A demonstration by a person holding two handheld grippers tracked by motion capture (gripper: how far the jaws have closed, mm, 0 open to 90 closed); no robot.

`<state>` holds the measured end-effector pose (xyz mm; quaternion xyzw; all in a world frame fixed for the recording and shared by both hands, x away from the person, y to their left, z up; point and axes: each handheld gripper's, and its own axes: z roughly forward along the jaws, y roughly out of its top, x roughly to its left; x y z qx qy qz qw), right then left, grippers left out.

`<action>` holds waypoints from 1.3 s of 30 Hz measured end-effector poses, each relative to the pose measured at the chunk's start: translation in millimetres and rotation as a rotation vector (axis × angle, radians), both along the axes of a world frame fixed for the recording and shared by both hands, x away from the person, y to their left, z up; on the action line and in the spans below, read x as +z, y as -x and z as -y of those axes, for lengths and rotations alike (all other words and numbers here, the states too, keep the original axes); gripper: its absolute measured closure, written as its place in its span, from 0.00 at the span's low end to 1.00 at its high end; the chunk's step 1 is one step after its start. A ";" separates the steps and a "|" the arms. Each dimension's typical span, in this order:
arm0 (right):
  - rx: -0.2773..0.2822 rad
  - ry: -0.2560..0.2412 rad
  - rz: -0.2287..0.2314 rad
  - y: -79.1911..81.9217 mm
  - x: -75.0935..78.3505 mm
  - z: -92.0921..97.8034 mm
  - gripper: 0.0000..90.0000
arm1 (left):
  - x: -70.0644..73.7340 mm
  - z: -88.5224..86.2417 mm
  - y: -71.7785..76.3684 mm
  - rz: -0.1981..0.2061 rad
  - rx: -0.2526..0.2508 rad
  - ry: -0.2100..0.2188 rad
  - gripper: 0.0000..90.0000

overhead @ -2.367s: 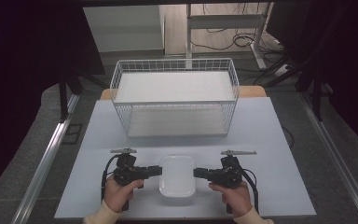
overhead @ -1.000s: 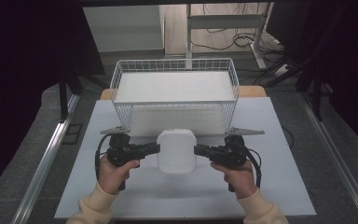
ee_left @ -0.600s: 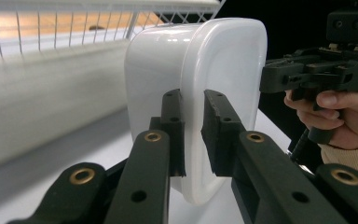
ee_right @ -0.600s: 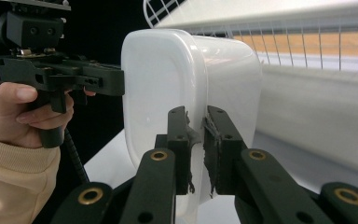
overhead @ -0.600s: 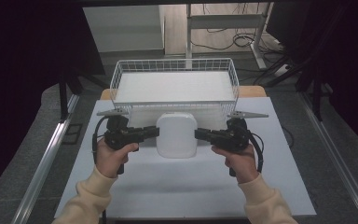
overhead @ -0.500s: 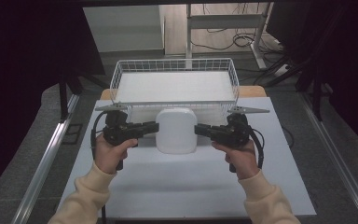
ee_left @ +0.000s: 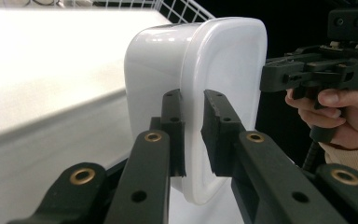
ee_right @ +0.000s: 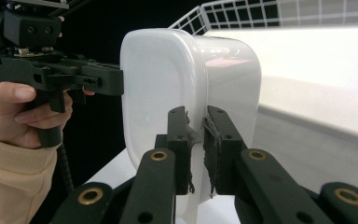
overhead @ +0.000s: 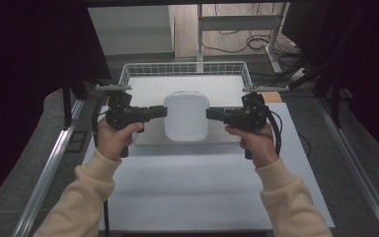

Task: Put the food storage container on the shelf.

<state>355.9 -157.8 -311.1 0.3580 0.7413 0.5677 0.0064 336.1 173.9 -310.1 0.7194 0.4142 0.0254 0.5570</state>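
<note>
A white rounded plastic tub (overhead: 186, 116) hangs in the air over the front of the wire basket (overhead: 183, 69), held level between both hands. My left gripper (overhead: 164, 111) is shut on the rim at the tub's left side, and my right gripper (overhead: 209, 113) is shut on the rim at its right side. In the left gripper view the jaws pinch the thin rim of the tub (ee_left: 205, 74) between them, and the other gripper (ee_left: 307, 74) shows beyond it. In the right gripper view the tub (ee_right: 177, 79) stands on edge with its rim pinched the same way.
The white wire basket stands at the far end of the pale table (overhead: 202, 187), its floor white and bare. A metal rail (overhead: 49, 168) runs along the left side of the table. Cables lie on the floor behind the basket.
Both grippers have lifted the tub off the table and carried it away from the person, from the table's front up to above the basket's front edge.
</note>
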 end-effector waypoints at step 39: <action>-0.119 -0.056 -0.459 -167.9 19.8 -14.1 0.85 | 1.5 -19.7 -170.8 -0.430 0.037 0.208 0.85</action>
